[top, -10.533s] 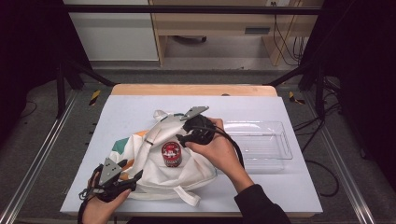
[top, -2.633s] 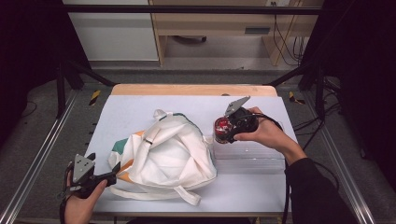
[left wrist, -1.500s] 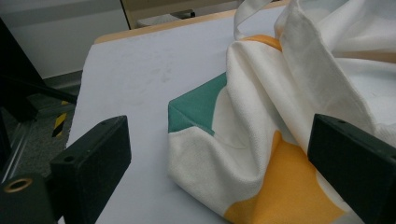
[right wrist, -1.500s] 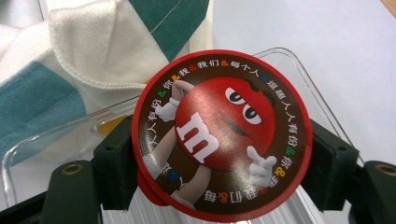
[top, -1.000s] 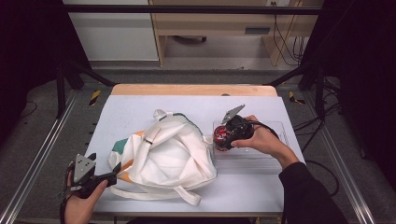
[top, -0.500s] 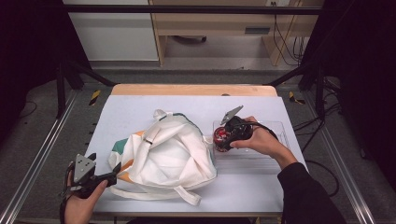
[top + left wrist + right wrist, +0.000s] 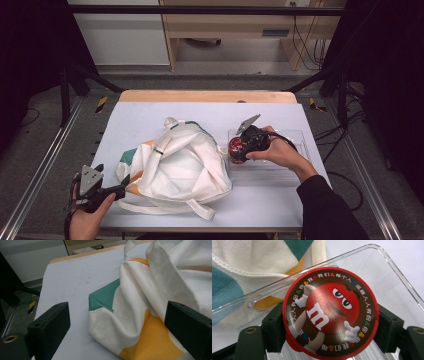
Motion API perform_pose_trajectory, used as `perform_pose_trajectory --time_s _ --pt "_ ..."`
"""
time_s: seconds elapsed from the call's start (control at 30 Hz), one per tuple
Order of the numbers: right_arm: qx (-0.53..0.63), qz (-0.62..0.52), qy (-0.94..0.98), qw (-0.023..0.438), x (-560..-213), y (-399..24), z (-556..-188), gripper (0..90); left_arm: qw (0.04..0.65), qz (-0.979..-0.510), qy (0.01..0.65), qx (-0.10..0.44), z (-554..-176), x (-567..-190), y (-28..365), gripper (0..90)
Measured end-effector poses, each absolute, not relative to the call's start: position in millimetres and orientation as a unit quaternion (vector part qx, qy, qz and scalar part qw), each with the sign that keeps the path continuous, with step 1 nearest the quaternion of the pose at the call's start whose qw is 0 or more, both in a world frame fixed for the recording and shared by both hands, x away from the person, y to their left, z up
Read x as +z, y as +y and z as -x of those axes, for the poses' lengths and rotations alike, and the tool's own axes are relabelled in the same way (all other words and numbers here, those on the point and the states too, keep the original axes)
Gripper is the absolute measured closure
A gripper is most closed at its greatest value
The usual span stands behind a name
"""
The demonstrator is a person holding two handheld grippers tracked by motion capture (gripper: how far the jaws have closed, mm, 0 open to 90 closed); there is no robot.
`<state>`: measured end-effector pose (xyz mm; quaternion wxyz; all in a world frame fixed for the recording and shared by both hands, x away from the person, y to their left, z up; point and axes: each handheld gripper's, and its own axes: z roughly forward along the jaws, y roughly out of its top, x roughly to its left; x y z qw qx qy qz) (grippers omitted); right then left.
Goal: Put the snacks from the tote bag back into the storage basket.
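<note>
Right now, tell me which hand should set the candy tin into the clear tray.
Right. The right tool already grips the candy tin over the clear tray; the left tool sits open beside the bag.

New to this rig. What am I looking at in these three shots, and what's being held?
No robot here: a person works at a table with a handheld two-jaw gripper in each hand. The high view looks down from above the person's side. The other two pictures come from cameras riding on the grippers, looking along their black jaws.

On the table lie a white cloth bag with green and orange patches and a clear plastic tray.

The right gripper is shut on a round red candy tin with a cartoon lid, holding it over the tray's left end. The left gripper is open, its jaws either side of the bag's corner without gripping it.
</note>
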<state>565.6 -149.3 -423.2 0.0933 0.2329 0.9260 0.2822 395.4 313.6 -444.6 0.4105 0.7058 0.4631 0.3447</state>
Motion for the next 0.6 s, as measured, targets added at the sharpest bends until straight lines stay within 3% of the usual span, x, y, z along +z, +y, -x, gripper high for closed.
perform_pose_trajectory --time_s 0.6 --pt "0.275 -0.242 0.926 0.089 -423.3 -148.1 -563.6 25.7 0.410 -0.707 0.462 0.344 -395.5 -444.9 313.3 6.3"
